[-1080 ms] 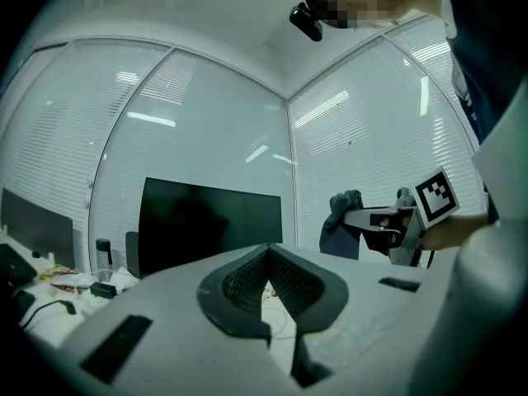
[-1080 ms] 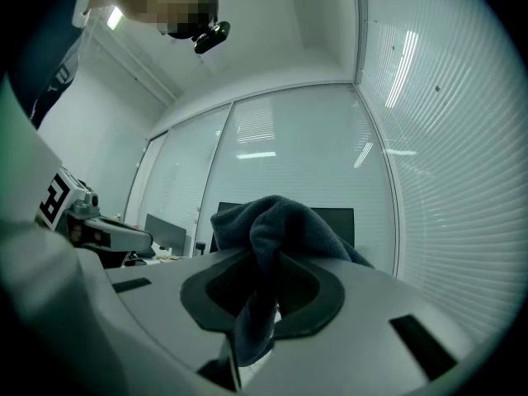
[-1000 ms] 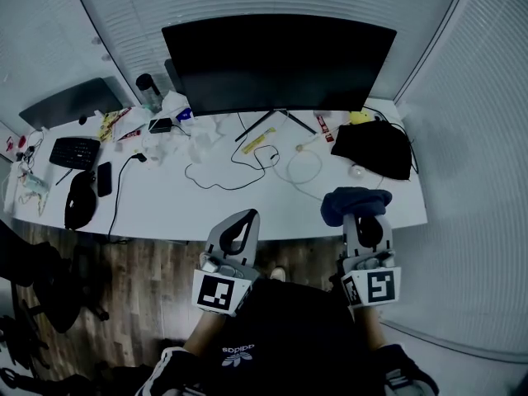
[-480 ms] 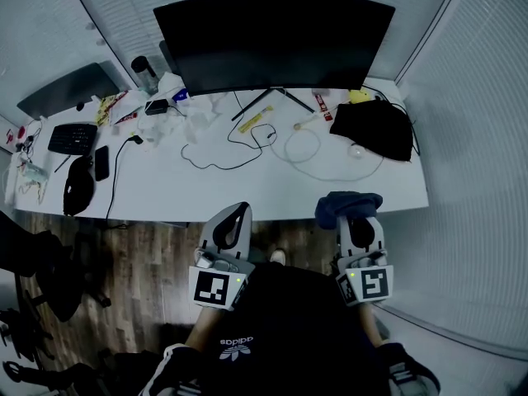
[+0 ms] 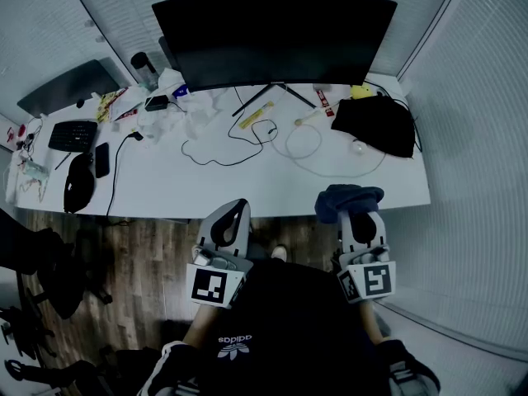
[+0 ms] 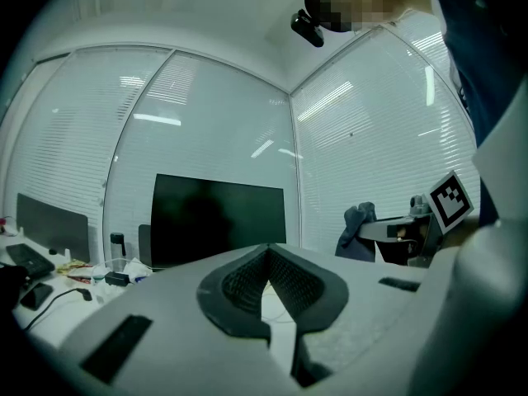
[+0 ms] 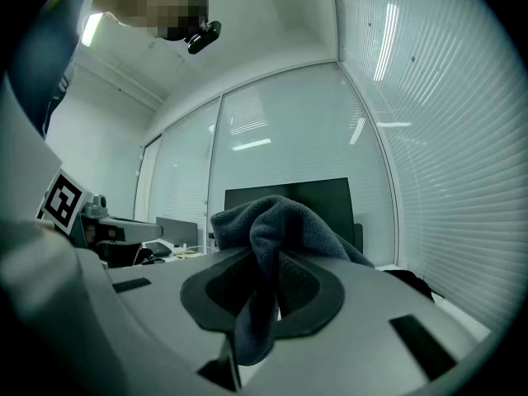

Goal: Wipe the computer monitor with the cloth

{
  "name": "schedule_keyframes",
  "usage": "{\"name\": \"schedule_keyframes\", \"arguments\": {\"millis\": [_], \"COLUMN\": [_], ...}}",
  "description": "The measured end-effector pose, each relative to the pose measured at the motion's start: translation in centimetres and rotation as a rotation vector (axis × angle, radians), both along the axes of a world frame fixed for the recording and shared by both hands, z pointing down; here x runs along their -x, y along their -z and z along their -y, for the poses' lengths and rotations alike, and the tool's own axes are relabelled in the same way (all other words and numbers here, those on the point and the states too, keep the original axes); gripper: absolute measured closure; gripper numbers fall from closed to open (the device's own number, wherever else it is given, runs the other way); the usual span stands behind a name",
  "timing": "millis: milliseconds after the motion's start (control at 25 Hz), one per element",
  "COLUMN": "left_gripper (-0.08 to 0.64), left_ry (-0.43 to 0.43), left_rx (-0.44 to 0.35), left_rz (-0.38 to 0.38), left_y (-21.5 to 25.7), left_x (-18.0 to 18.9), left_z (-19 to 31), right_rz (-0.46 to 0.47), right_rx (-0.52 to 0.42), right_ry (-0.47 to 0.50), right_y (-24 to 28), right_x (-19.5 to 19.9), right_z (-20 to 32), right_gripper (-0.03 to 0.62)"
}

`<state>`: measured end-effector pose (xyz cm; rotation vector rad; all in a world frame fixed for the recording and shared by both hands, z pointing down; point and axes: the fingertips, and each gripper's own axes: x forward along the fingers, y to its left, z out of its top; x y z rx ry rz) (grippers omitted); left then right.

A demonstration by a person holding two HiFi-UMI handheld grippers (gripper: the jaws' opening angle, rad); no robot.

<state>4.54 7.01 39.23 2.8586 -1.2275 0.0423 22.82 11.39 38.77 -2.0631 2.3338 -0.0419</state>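
The black computer monitor [image 5: 272,35] stands at the back of the white desk [image 5: 247,180], screen dark; it also shows in the left gripper view as the monitor [image 6: 219,221] and behind the cloth in the right gripper view as the monitor [image 7: 330,200]. My right gripper [image 5: 356,213] is shut on a dark blue-grey cloth [image 5: 349,198], held just off the desk's near edge at the right. The cloth [image 7: 276,229] bunches above the jaws and hangs down between them. My left gripper [image 5: 229,221] is shut with nothing in it, held off the near edge.
Loose cables [image 5: 247,143], a black bag [image 5: 375,126], a keyboard [image 5: 73,134], a phone [image 5: 102,160], a mouse [image 5: 78,184], a bottle [image 5: 144,68] and crumpled papers [image 5: 194,110] lie on the desk. A second monitor [image 5: 70,89] stands far left. Blinds line the walls.
Both grippers have drawn slightly back from the desk edge, and the head view has shifted so the desk and monitor sit higher in the frame. The cloth stays held.
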Motion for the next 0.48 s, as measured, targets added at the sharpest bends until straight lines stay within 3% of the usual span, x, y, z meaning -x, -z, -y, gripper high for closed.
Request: {"name": "schedule_keyframes", "arguments": {"millis": [480], "left_gripper": [0.555], "left_ry": [-0.019], "left_rx": [-0.01], "left_rz": [-0.024], "left_y": [0.51], "left_x": [-0.43], "left_z": [0.45], "right_rz": [0.004], "right_rx": [0.011], "right_ry": [-0.001], "right_y": [0.22], "right_x": [-0.14], "right_z": [0.09], "right_gripper": [0.545]}}
